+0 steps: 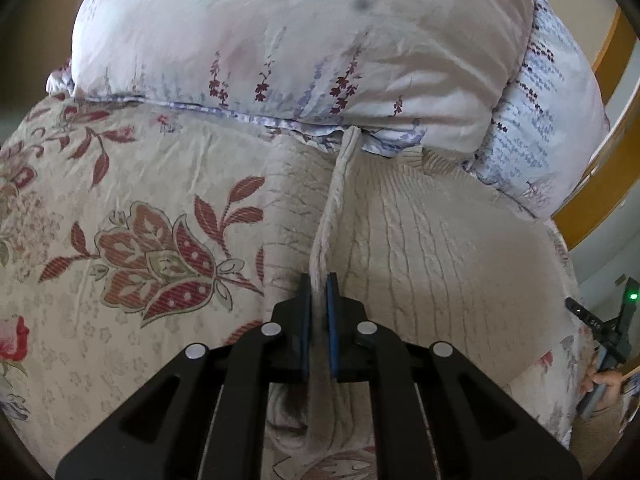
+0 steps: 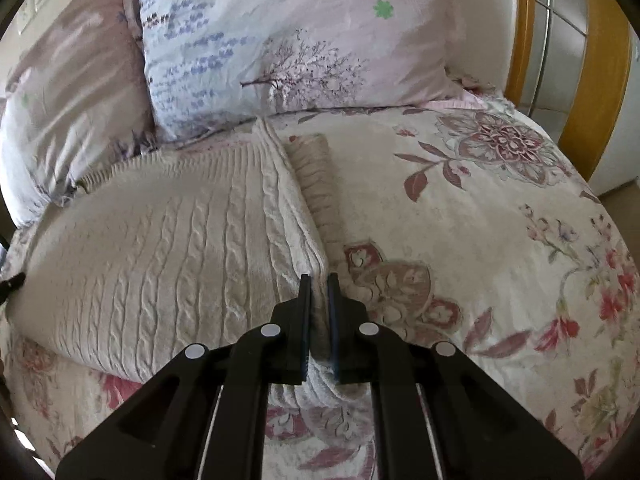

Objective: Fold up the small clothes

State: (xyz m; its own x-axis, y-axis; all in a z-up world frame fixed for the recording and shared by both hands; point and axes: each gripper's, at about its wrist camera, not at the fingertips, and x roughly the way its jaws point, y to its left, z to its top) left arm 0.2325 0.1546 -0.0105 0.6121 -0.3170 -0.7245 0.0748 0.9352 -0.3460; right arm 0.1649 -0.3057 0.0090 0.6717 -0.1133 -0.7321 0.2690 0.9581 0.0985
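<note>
A cream cable-knit sweater [image 1: 432, 240] lies spread on the floral bedspread, its far end near the pillows. My left gripper [image 1: 319, 286] is shut on the sweater's left edge, which rises as a taut ridge running away toward the pillows. In the right wrist view the sweater [image 2: 160, 248] fills the left half. My right gripper [image 2: 319, 286] is shut on its right edge near the front corner. A ribbed sleeve [image 2: 316, 176] lies just right of that edge. The right gripper's body also shows in the left wrist view [image 1: 612, 332] at the far right.
The floral bedspread [image 2: 480, 240] covers the bed. Two large patterned pillows [image 1: 280, 40] [image 2: 280, 40] lie at the head, against the sweater's far end. A wooden bed frame [image 2: 592, 80] stands at the right, with the bed's edge beyond it.
</note>
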